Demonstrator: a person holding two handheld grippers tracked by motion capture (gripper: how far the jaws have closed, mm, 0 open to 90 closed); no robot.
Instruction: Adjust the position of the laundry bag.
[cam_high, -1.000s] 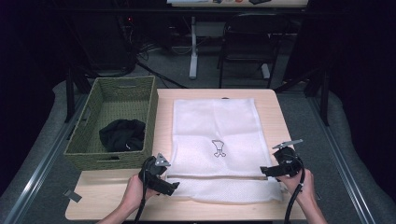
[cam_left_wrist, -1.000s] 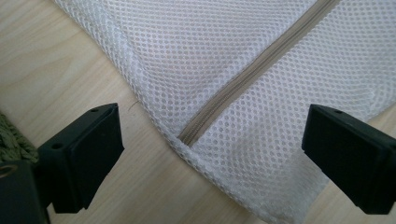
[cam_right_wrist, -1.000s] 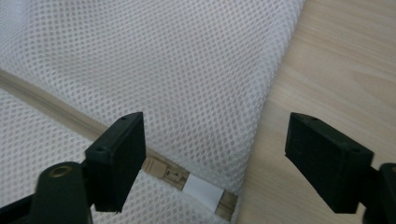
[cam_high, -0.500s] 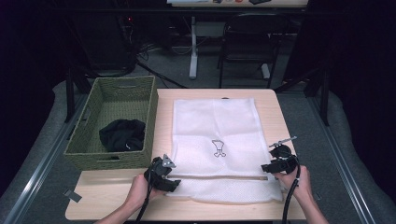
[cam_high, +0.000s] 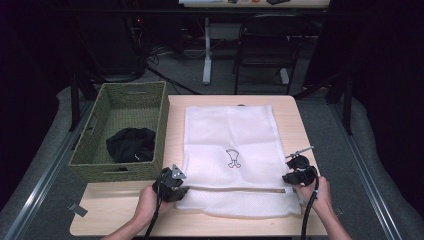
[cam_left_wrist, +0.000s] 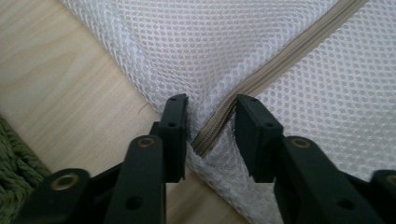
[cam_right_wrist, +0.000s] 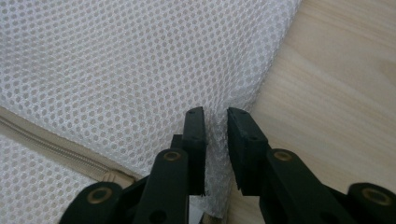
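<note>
A white mesh bag with a small dark print lies flat on the wooden table. A beige zipper runs across its near end. My left gripper is at the bag's left edge. In the left gripper view, the left gripper has just been closing and pinches a raised fold of mesh bag with the zipper's end in it. My right gripper is at the bag's right edge. Its jaws have also just been closing and squeeze a bunched bit of mesh.
A green woven basket stands left of the bag with a black cloth inside. Bare wood lies right of the bag. A chair and a table leg stand beyond the far edge.
Both grippers' jaws have narrowed onto the bag's edges, and the mesh now bunches between them. The hands have hardly shifted.
</note>
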